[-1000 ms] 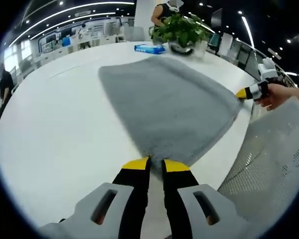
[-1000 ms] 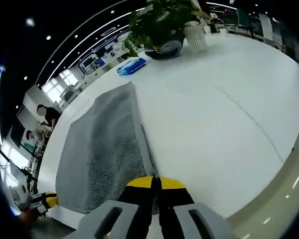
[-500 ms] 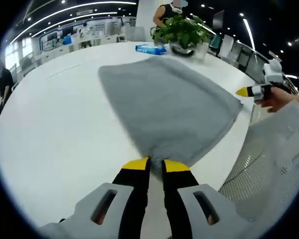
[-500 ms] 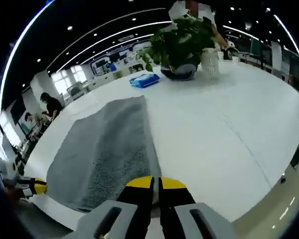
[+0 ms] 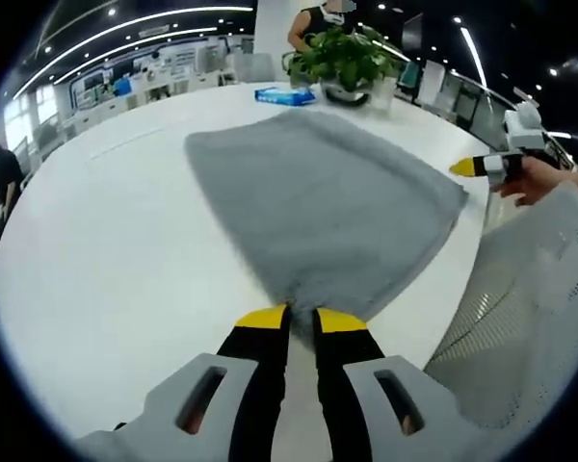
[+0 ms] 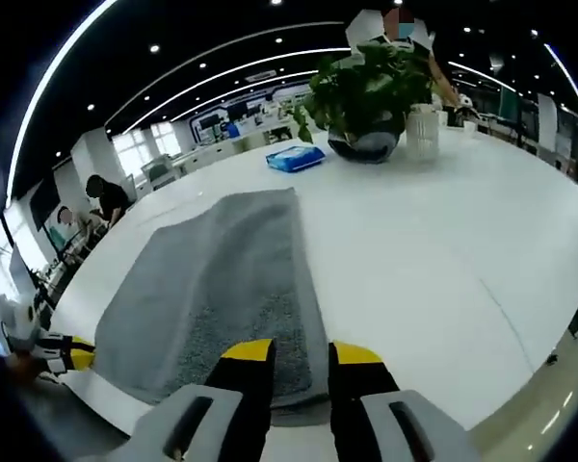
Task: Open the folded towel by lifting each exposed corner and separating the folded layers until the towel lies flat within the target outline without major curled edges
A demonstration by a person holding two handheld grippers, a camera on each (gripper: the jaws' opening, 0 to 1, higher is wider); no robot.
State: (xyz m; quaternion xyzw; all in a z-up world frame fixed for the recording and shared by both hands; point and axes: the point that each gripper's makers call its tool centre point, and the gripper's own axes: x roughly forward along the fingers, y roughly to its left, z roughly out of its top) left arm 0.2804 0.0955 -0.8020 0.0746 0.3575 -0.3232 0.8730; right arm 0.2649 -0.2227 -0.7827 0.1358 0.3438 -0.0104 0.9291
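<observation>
A gray towel (image 5: 318, 207) lies spread on a large white table (image 5: 106, 260), one corner reaching toward the near edge in the left gripper view. There the left gripper (image 5: 300, 318) rises from the bottom with its yellow-tipped jaws drawn close together, their tips at that near corner of the towel; the cloth seems to run into the narrow gap between them, though whether it is truly pinched cannot be told. At the right of the same view the right gripper (image 5: 465, 167) shows its yellow tip just beside the towel's far right corner, held by a hand (image 5: 535, 180), and a white mesh chair back (image 5: 520, 318) fills the lower right. In the right gripper view the right gripper (image 6: 301, 353) has its jaws parted with a clear gap, standing over the towel's (image 6: 212, 289) near edge — the cloth shows between the two tips, apart from them. At the far left of that view the left gripper (image 6: 72, 358) sits at the towel's other near corner. Beyond the towel on the table rest a blue packet (image 6: 295, 159), a leafy plant in a dark pot (image 6: 366, 91) and a white ribbed cup (image 6: 423, 132) just beside it. A person (image 6: 106, 200) stands in the background among desks.
</observation>
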